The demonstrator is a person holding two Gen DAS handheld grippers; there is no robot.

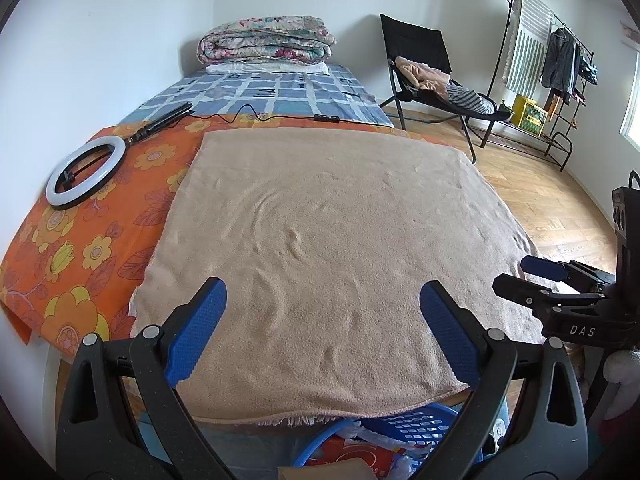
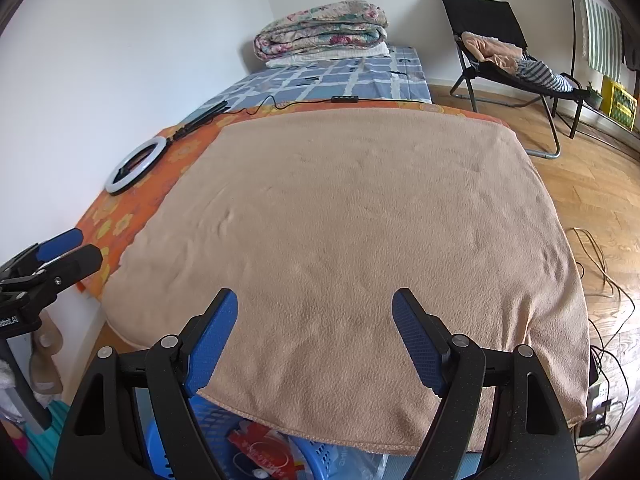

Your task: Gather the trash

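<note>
My left gripper (image 1: pixel 322 292) is open and empty, held above the near edge of a tan fleece blanket (image 1: pixel 320 240) spread on a table. My right gripper (image 2: pixel 315 300) is open and empty over the same blanket (image 2: pixel 340 220); it also shows at the right of the left wrist view (image 1: pixel 520 276). Below the near edge stands a blue plastic basket (image 1: pixel 416 428) holding red and white wrappers (image 1: pixel 356 456). The basket (image 2: pixel 224 416) and a red wrapper (image 2: pixel 260 446) also show in the right wrist view. No loose trash shows on the blanket.
An orange flowered cloth (image 1: pixel 80 260) carries a white ring light (image 1: pixel 86 172) at the left. Behind is a bed with a blue checked sheet (image 1: pixel 280 96) and a folded quilt (image 1: pixel 266 40). A black chair (image 1: pixel 428 76), a clothes rack (image 1: pixel 560 60) and floor cables (image 2: pixel 600 280) stand right.
</note>
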